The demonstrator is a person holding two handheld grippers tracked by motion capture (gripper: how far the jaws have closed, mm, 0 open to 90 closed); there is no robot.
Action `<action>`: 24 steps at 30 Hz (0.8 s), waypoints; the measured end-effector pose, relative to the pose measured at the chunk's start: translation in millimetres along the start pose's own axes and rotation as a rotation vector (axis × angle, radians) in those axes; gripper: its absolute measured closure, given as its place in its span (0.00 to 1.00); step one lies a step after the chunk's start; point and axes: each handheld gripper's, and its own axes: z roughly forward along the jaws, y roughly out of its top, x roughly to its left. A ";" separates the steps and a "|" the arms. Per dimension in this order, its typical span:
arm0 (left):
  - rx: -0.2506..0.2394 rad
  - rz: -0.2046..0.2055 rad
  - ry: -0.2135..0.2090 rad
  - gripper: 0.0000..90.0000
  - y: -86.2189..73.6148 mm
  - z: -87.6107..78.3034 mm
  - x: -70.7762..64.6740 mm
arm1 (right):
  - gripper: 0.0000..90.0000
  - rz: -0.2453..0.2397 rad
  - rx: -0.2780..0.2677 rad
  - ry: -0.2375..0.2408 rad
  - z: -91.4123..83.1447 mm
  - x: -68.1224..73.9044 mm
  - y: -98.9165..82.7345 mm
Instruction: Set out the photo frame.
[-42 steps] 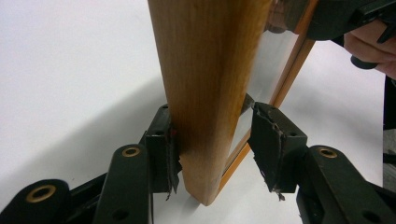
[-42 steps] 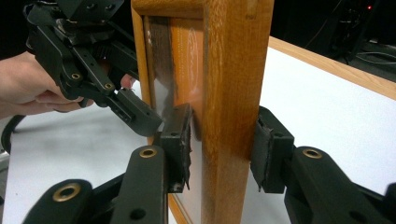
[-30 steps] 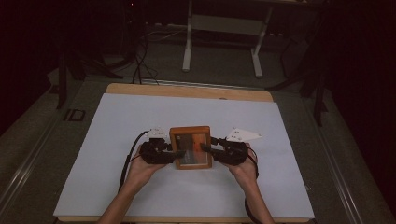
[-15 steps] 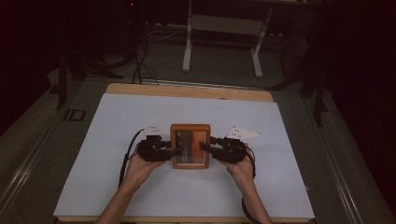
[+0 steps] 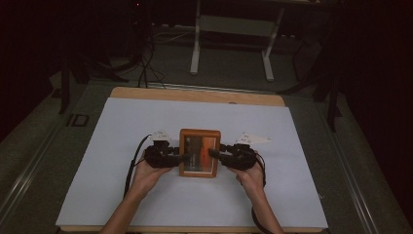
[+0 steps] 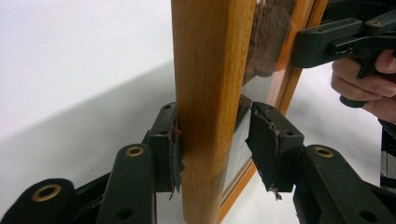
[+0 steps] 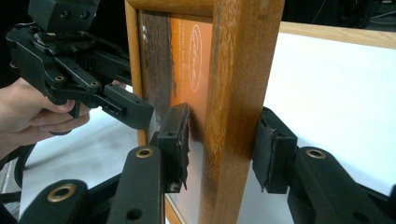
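While both grippers carry the wooden frame (image 5: 199,152), the job is keeping the load even; left gripper (image 5: 179,157) has the frame's left rail, right gripper (image 5: 214,153) the right rail, at about the same height on each side. Both sets of jaws stand roughly half open, closed across the thickness of the rail: one pad on the back, one on the glass side. On the left gripper view the front pad (image 6: 264,137) sits at the rail's inner corner; on the right gripper view the front pad (image 7: 177,135) looks to land just inside the rail, on or very near the glass, so that contact is hard to confirm.

Advice: move both hands together and avoid twisting them against each other; squeeze no harder, since a pad is at the glass; keep the bite on wood.

The frame is near the middle of the white sheet (image 5: 122,146), glass tilted up toward the high view; whether its lower edge touches the sheet can't be told.

The sheet covers a wooden table (image 5: 195,95); the room is dark, with a metal stand (image 5: 197,44) and cables (image 5: 146,63) on the floor beyond.
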 end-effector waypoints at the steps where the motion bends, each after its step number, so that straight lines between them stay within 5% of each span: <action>1: 0.002 -0.002 -0.001 0.62 -0.3 1.0 0.4 | 0.66 0.002 0.002 -0.001 0.4 -0.7 -0.4; 24: -0.007 -0.039 -0.012 0.63 -5.5 9.0 9.4 | 0.66 0.049 0.012 0.007 8.0 -12.1 -5.6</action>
